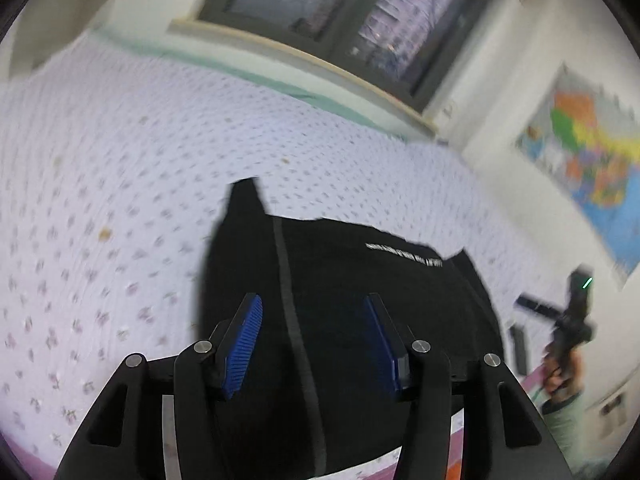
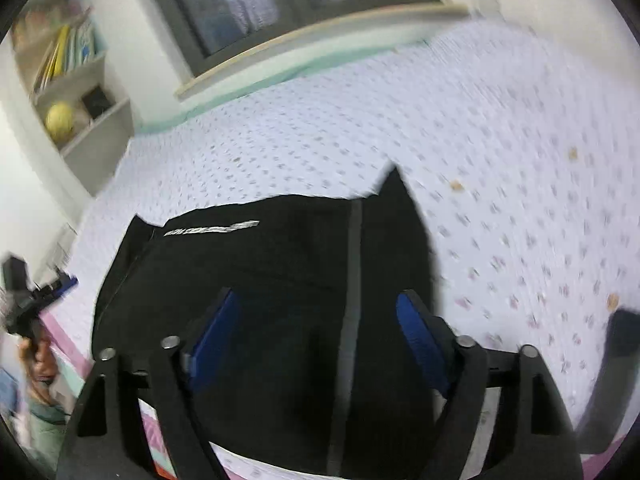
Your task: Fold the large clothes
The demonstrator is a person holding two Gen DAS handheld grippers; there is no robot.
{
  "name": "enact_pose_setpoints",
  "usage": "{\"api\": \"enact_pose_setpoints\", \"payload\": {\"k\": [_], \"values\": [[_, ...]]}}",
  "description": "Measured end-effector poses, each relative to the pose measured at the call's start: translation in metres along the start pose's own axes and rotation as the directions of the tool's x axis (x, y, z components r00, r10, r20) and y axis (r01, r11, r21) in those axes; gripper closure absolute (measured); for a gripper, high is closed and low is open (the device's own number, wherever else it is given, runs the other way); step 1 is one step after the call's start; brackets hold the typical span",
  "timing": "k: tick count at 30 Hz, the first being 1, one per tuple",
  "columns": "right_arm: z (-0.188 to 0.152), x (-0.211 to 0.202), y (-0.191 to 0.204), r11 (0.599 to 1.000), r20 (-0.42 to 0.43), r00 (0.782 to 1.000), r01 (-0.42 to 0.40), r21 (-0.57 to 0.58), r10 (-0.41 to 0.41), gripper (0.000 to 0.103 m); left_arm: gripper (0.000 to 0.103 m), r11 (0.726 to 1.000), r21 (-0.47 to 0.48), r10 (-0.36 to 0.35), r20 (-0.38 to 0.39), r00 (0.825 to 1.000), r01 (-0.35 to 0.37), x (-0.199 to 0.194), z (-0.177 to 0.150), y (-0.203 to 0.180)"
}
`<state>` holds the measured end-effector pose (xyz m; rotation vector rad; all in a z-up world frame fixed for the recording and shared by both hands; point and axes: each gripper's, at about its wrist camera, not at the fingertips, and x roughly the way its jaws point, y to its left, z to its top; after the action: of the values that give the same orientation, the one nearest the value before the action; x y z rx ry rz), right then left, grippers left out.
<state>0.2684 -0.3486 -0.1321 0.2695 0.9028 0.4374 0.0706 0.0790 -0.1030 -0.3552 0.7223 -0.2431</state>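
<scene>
A black garment (image 1: 352,280) with a grey stripe and white lettering lies folded on the flowered bed sheet (image 1: 120,200). My left gripper (image 1: 314,304) is open above its near part, blue pads apart, holding nothing. In the right wrist view the same garment (image 2: 280,264) lies under my right gripper (image 2: 318,304), which is also open and empty. The right gripper shows far right in the left wrist view (image 1: 572,320); the left gripper shows far left in the right wrist view (image 2: 36,296).
A window (image 1: 340,12) with a wooden sill runs behind the bed. A colourful map (image 1: 592,160) hangs on the right wall. A shelf (image 2: 76,92) with books and a yellow ball stands at the left. A dark object (image 2: 616,368) lies on the bed at right.
</scene>
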Motion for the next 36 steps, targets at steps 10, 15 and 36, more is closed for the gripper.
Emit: {"api": "enact_pose_setpoints", "payload": {"k": [10,15,36], "values": [[-0.035,0.108,0.033,0.984,-0.143,0.978,0.136,-0.111,-0.151,0.018,0.049,0.982,0.093,0.179,-0.199,0.963,-0.163,0.121,-0.022,-0.026],[-0.045,0.122,0.025,0.985,-0.142,0.978,0.142,-0.097,-0.154,0.016,0.048,0.992,-0.027,0.117,-0.237,0.965,-0.126,0.133,-0.021,0.0],[-0.044,-0.108,0.084,0.969,0.221,0.953,0.229,-0.088,-0.206,0.009,0.021,0.895,0.267,0.283,0.277,0.918,-0.357,-0.088,-0.007,-0.154]]}}
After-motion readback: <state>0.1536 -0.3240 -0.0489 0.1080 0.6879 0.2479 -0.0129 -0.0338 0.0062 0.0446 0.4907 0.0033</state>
